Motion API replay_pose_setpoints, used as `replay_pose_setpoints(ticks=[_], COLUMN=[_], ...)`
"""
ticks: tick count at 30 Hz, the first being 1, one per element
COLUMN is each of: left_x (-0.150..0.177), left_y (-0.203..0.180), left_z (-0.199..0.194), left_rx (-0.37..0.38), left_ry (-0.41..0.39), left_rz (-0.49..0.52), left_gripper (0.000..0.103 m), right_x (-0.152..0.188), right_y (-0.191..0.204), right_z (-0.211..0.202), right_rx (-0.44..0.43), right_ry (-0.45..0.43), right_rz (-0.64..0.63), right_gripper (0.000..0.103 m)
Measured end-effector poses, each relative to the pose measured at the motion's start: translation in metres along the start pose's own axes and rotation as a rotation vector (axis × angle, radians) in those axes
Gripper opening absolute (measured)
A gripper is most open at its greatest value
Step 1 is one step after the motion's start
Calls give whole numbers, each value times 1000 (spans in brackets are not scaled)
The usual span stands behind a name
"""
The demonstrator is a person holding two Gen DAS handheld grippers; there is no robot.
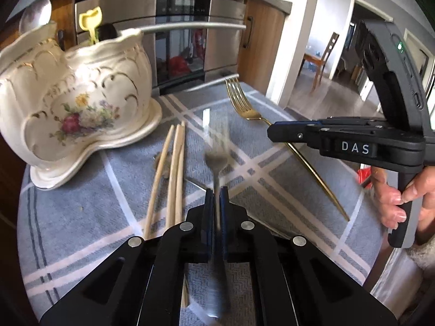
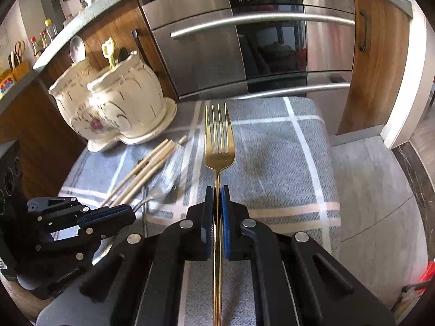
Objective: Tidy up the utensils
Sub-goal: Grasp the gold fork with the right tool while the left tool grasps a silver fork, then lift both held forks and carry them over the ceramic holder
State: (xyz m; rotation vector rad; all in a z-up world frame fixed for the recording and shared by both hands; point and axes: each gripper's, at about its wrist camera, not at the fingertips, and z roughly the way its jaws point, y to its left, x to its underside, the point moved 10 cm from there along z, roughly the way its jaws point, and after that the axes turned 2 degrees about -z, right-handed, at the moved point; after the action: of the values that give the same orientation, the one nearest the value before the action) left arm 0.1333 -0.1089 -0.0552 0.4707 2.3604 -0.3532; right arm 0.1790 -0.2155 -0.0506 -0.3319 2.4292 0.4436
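both tongs are matte black with silver rivets and blue pads; the right tongs (image 1: 274, 131) carry white "das" lettering and a green light, apparently an indicator, on the handle.

Kitchen backdrop behind the table

A stainless oven (image 2: 244, 40) sits between wooden cabinets (image 2: 380, 54); a wooden chair (image 1: 325, 57) stands beyond the doorway, and what look like bottles (image 2: 44, 36) line the counter (image 2: 89, 8).

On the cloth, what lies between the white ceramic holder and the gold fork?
The wooden chopsticks lie there, next to a blurred silver fork. The right wrist view shows it best, with the holder to their left and the gold fork to their right.
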Motion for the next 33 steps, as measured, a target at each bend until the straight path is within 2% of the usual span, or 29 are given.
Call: replay_pose_setpoints(ticks=[8, 17, 24, 33], left_x=[-6, -34, -51, -73], left_y=[1, 3, 17, 32], left_z=[-15, -67, -103, -144], left_rx=[14, 27, 31, 36], left_ry=[-54, -207, -296, -395], left_rz=[-6, -14, -43, -60], left_gripper=[6, 6, 6, 6], right_x=[-2, -24, -41, -60], right_y=[1, 13, 27, 57], right_z=[-2, -32, -56, -77], right_rx=[-2, -58, -85, -101], right_ry=[-13, -163, -284, -374], right_rz=[-3, 9, -11, -59], right_gripper=[6, 6, 6, 6])
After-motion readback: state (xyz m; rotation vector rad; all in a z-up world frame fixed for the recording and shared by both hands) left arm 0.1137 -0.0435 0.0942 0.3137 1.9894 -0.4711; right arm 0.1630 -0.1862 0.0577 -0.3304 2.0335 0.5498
